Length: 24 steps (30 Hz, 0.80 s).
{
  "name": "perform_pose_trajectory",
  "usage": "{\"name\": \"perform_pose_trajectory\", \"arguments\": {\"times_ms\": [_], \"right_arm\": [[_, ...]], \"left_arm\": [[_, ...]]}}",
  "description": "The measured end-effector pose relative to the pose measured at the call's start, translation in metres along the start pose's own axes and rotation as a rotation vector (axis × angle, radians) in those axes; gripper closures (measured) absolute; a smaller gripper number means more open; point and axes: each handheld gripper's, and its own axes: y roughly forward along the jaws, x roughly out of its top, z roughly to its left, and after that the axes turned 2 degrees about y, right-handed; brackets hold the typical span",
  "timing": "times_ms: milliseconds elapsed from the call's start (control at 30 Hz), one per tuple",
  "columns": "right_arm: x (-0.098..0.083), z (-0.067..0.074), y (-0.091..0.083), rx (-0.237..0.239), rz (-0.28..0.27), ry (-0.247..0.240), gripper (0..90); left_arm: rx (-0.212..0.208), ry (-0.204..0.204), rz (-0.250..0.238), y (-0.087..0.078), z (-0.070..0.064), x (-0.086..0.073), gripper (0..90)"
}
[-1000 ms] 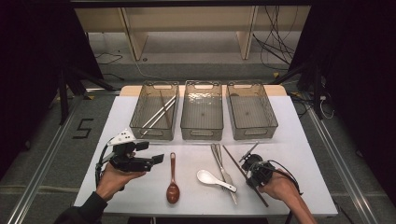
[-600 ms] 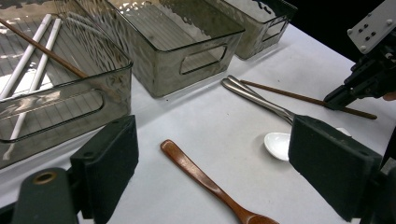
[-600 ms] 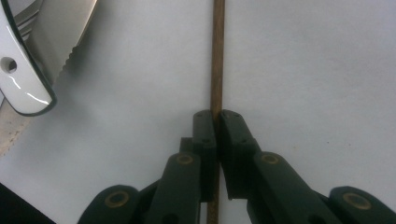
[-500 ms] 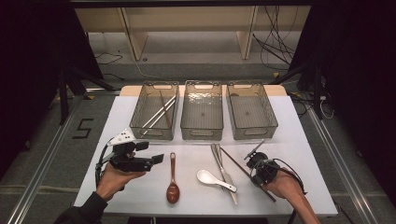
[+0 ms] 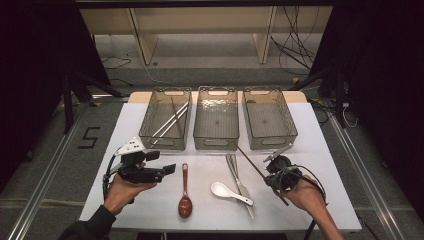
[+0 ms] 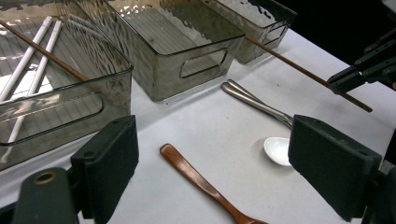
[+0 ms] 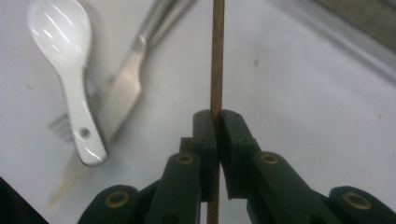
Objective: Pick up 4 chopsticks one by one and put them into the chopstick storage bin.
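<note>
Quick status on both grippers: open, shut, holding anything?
Left gripper: open, nothing between its jaws, above the table.
Right gripper: shut on the brown chopstick, which points toward the bins.

three bins (image 5: 216, 122) behind | wooden spoon (image 5: 185, 192) left of ceramic spoon (image 5: 229, 192) | fork (image 5: 239, 181) right

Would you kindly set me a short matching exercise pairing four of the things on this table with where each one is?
Things:
1. brown chopstick
2. white chopsticks
3. wooden spoon
4. white spoon

Places:
A. in the left bin
B. beside the metal cutlery
C. gripped by the right hand-held gripper
D. nearest the open left hand-held gripper

Pairs: 1-C, 2-A, 3-D, 4-B
</note>
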Motion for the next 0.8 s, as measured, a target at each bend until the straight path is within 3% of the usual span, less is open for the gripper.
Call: {"name": "perform_pose_trajectory", "arguments": {"times_ms": [67, 267, 367, 600, 800], "right_arm": [[0.004, 0.006, -0.004, 0.012, -0.044, -0.016, 85.8], [0.015, 0.020, -0.012, 0.053, -0.156, -0.037, 85.7], [0.020, 0.025, -0.014, 0.070, -0.203, -0.039, 85.7], [0.027, 0.037, -0.017, 0.103, -0.265, -0.049, 85.7], [0.036, 0.049, -0.014, 0.130, -0.282, -0.072, 85.7]], "left_arm": [[-0.010, -0.024, -0.010, 0.002, -0.001, 0.001, 15.8], [-0.033, 0.002, -0.023, 0.006, -0.009, 0.008, 15.8], [-0.057, -0.012, -0.035, 0.008, -0.013, 0.012, 15.7], [-0.104, -0.009, -0.040, 0.021, -0.024, 0.024, 15.8], [-0.138, -0.009, -0.024, 0.040, -0.035, 0.032, 16.2]]}}
